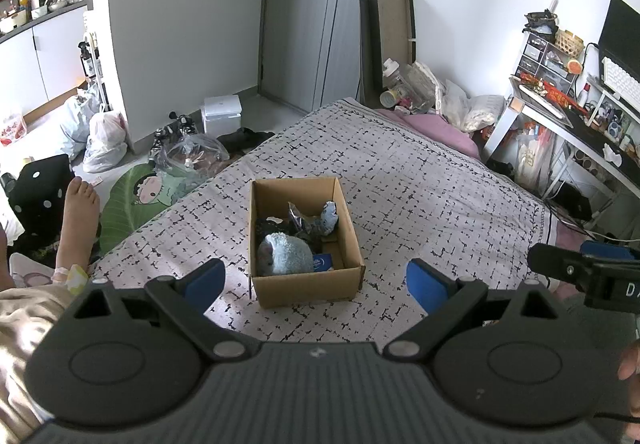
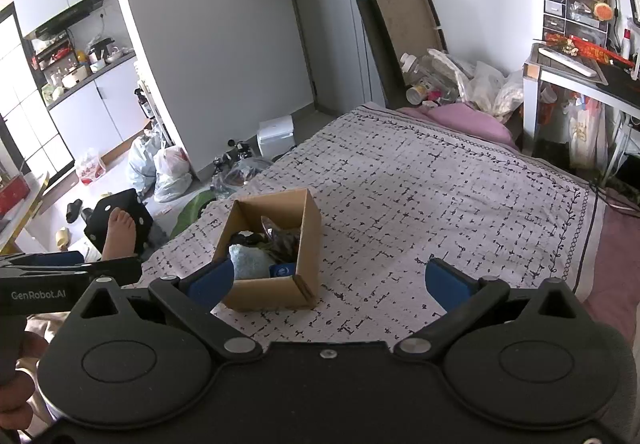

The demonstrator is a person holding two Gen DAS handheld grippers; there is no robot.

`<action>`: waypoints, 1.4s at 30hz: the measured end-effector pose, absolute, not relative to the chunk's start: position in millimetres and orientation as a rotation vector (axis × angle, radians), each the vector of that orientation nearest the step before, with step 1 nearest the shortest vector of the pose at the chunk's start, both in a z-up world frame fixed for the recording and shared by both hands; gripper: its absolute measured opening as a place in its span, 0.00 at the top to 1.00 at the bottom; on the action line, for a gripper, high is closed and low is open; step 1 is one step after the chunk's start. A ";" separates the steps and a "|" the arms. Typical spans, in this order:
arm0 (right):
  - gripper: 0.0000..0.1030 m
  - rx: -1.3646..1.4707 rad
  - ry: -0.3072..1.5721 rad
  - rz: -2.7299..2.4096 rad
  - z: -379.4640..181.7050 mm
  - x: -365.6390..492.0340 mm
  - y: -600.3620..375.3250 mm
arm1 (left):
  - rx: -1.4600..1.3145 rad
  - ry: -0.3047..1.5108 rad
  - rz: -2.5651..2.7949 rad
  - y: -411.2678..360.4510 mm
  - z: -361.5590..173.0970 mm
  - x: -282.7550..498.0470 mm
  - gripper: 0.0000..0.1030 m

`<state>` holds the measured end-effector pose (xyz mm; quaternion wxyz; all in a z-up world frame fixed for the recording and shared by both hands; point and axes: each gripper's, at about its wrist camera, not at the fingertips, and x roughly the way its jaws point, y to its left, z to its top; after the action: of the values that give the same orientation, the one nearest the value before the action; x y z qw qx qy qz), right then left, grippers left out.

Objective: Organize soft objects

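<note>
An open cardboard box [image 1: 308, 290] stands on the patterned bedspread [image 1: 420, 179]. Inside lie a light blue fluffy soft thing [image 1: 286, 256], a second small blue-grey soft thing [image 1: 330, 217], dark fabric and a crinkled silver bag. My left gripper [image 1: 316, 280] is open and empty, held above and just in front of the box. My right gripper [image 2: 330, 282] is open and empty, to the right of the box [image 2: 272, 294]; its left finger overlaps the box's near corner in view. The blue fluffy thing [image 2: 250, 264] shows there too.
A bare foot [image 1: 80, 211] rests at the bed's left edge. Bags, a white container [image 1: 222, 115] and clutter lie on the floor to the left. A pink pillow [image 1: 432, 127] and bags sit at the bed's head. A desk [image 1: 560, 115] stands at right.
</note>
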<state>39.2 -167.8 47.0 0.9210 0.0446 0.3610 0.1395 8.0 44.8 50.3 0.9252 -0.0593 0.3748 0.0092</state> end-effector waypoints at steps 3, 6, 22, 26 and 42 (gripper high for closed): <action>0.00 0.100 0.742 0.284 46.3 39.8 -170.3 | -0.121 0.768 0.019 44.6 50.0 8.1 0.06; 0.00 0.101 0.739 0.282 45.9 39.3 -171.8 | -0.122 0.769 0.021 44.9 50.7 6.5 0.06; 0.00 0.098 0.748 0.270 41.4 39.8 -172.3 | -0.102 0.773 0.031 43.1 48.3 2.8 0.06; 0.00 0.095 0.753 0.270 40.0 39.9 -171.6 | -0.112 0.789 0.027 45.0 45.6 4.1 0.06; 0.00 0.110 0.785 0.280 29.8 47.4 -171.1 | -0.104 0.809 0.017 47.0 38.0 12.8 0.06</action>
<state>47.4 -171.1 29.8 0.9130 0.0536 0.3810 0.1360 12.8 47.0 38.0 0.9179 -0.0505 0.3934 0.0085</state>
